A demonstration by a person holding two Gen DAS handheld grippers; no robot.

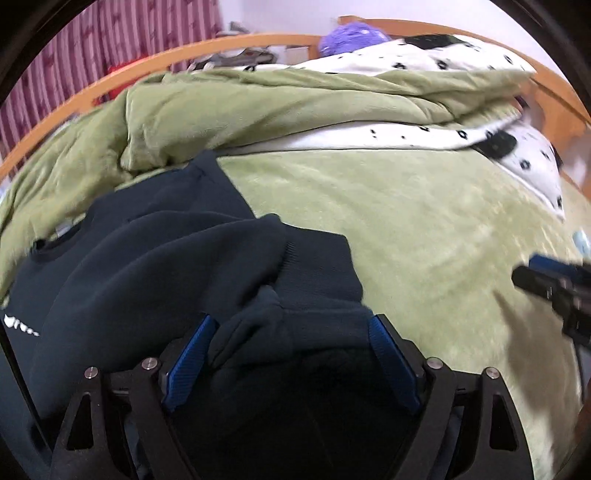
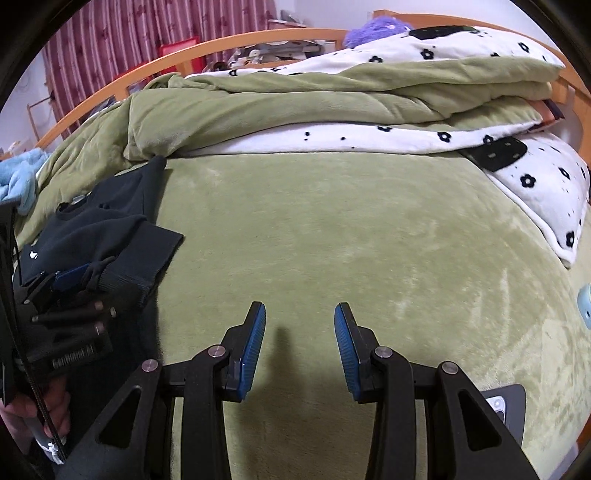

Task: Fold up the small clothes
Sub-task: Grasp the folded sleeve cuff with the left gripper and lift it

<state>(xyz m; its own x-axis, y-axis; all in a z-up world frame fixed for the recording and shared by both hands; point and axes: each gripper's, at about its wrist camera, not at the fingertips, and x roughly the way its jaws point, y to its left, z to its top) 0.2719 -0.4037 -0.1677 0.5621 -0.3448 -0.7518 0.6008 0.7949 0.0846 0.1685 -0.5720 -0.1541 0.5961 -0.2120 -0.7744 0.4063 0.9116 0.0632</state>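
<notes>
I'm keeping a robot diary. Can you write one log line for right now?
left gripper: open around dark sweater cuff | right gripper: open, empty, over green blanket | fold: unfinished

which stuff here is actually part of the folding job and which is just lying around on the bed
Part of the job:
- dark navy sweatshirt
- left gripper, open around a bunched fold of it
- right gripper, open over bare blanket

Just lying about:
- green blanket
- flower-print quilt
- purple plush toy
- light blue cloth
</notes>
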